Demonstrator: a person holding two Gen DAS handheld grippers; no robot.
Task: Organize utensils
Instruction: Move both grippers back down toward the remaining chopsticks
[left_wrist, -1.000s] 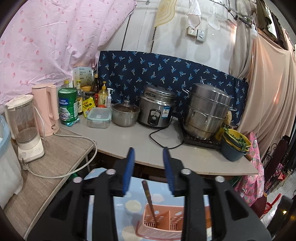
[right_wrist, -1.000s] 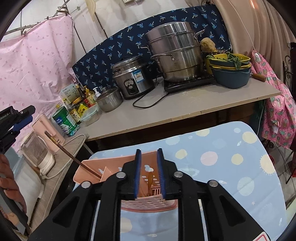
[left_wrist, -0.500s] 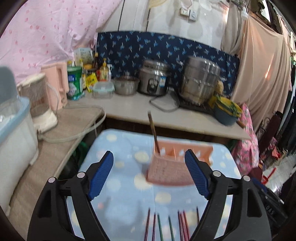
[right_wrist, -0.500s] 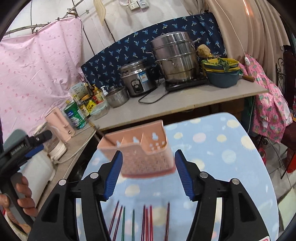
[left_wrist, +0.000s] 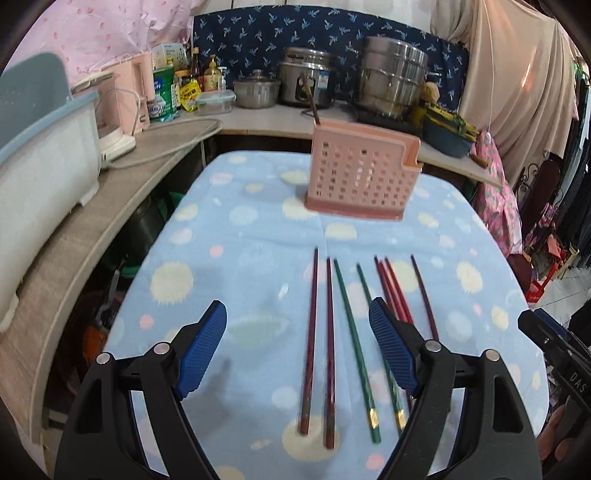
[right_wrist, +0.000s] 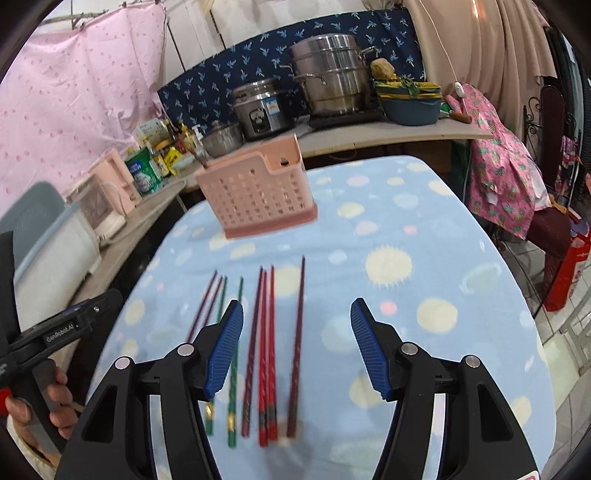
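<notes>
Item one: we recorded the left gripper (left_wrist: 297, 349), black-framed with ribbed blue pads, its jaws spread wide and holding nothing, having widened within the last second; it hung above the near ends of the chopsticks. Item two: the right gripper (right_wrist: 296, 345), of the same make, likewise stood apart and empty after widening in that same second, its pads clear of everything below. Item three: a row of loose chopsticks on the light blue cloth with pale round spots (left_wrist: 236, 236), lying roughly parallel and pointing toward the holder, comprising two dark maroon chopsticks (left_wrist: 317, 347) side by side at the left, two green chopsticks with gold bands (left_wrist: 354, 332) next, a close cluster of red chopsticks (right_wrist: 267, 350), and one dark purple chopstick (right_wrist: 297, 343) at the right; the exact count in the red cluster we could not settle. Item four: a pink perforated plastic utensil holder (left_wrist: 360, 177), upright on the far part of the cloth, well apart from the row. Item five: one brown chopstick (left_wrist: 312, 101) standing tilted in the holder's left end. Item six: a steel rice cooker (left_wrist: 308, 83) and a stacked steel steamer pot (left_wrist: 393, 85) on the counter behind.
</notes>
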